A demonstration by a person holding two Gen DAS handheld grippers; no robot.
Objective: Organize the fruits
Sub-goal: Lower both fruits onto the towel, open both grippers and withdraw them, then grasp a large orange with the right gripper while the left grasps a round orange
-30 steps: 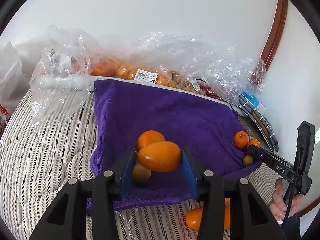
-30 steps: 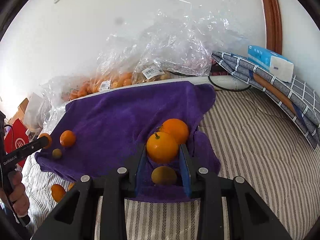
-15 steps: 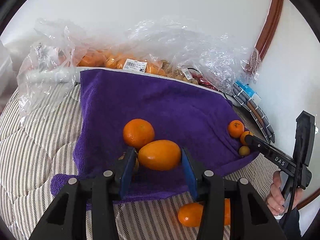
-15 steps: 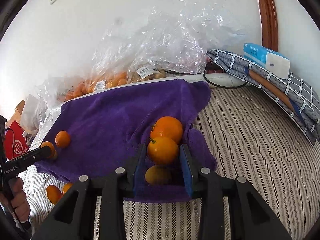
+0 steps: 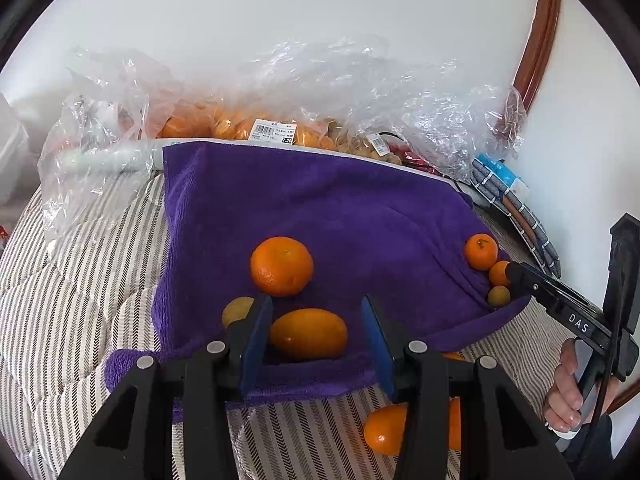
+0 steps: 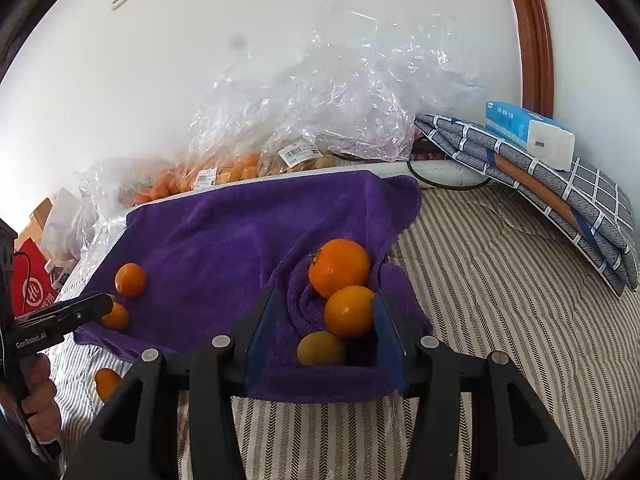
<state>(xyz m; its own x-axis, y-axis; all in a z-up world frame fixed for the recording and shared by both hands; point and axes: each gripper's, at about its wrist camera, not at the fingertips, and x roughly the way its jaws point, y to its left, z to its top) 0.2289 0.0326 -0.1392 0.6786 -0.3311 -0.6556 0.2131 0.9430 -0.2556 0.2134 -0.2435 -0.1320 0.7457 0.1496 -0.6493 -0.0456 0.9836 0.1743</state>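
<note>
A purple towel lies on the striped bed. My left gripper is open around an oval orange fruit that rests on the towel's left end, beside a round orange and a small yellow-green fruit. My right gripper is open at the towel's right end; a small orange lies against its right pad, with a bigger orange behind and a small yellow fruit in front.
Clear plastic bags of oranges and other produce line the wall behind the towel. Loose oranges lie on the bed below the towel's front edge. A folded checked cloth with a tissue pack sits at the right.
Both grippers have opened and let go of their fruits, which now rest on the towel. The left one swung right and lowered; the right one moved down toward the towel's corner.
</note>
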